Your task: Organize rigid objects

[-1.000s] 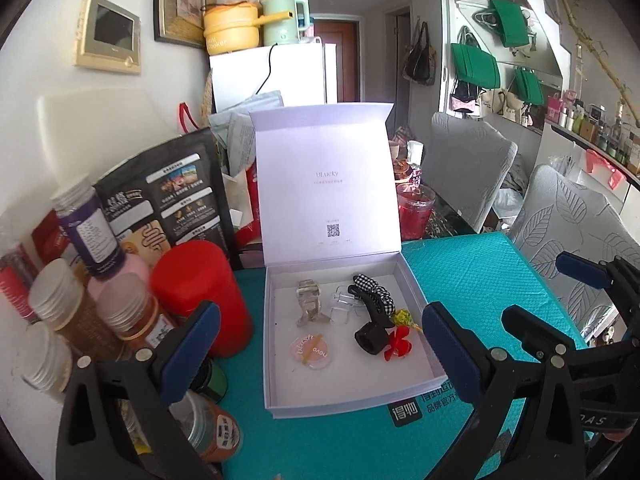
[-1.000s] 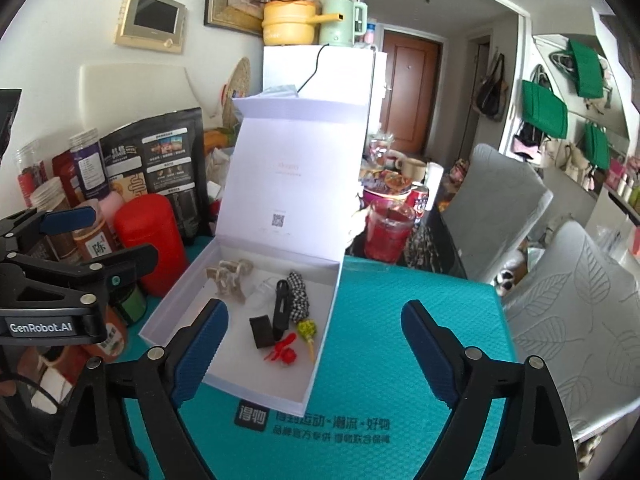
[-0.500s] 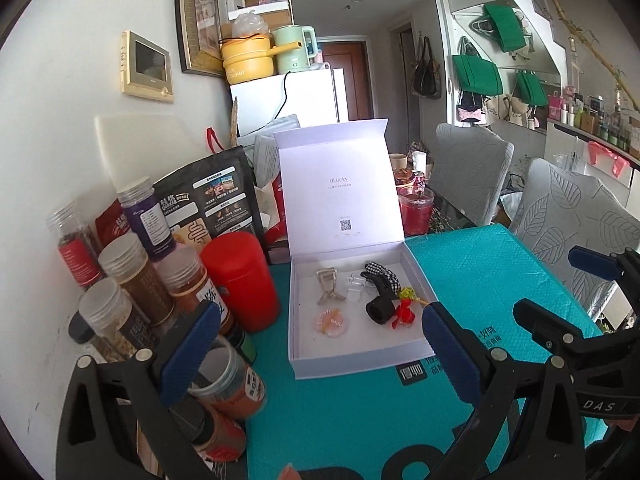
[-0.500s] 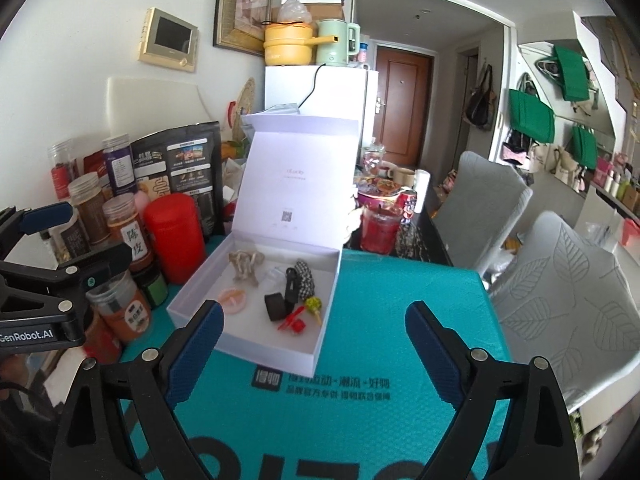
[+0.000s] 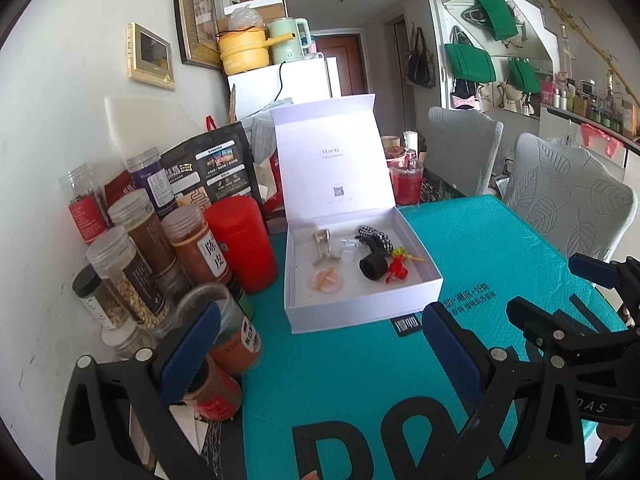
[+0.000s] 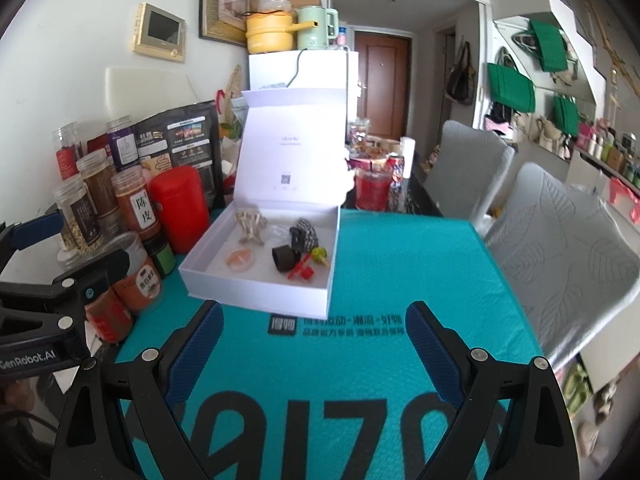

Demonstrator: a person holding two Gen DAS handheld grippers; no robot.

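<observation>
Here, the scene is laid out from left to right.
Far left: a cluster of spice jars (image 5: 132, 264) is seen standing against the wall, some with clear lids, one labelled with large characters.
Next: a red canister (image 5: 240, 242) is placed upright just beside the jars, with a black printed pouch (image 5: 212, 168) propped behind it.
Left gripper: the left gripper (image 5: 320, 348) is held wide above the teal mat (image 5: 492, 240), nothing being gripped between its blue-padded fingers (image 5: 192, 344).
Centre: a white box (image 5: 356, 308) is set on the mat, its lid (image 5: 332, 160) standing upright at the back.
Box contents: small hair accessories are gathered inside — a metal clip (image 5: 322, 246) at the back left, a pink round piece (image 5: 326, 279) in front of it, a clear clip (image 5: 349, 251), a black clip with checked fabric (image 5: 374, 254), and a red and yellow ornament (image 5: 398, 266) at the right.
Right gripper: the right gripper (image 6: 314, 348) is also spread wide and empty, hovering over the mat in front of the box.
Far right: two grey chairs (image 5: 572, 208) with a leaf pattern are drawn up to the table edge.
</observation>
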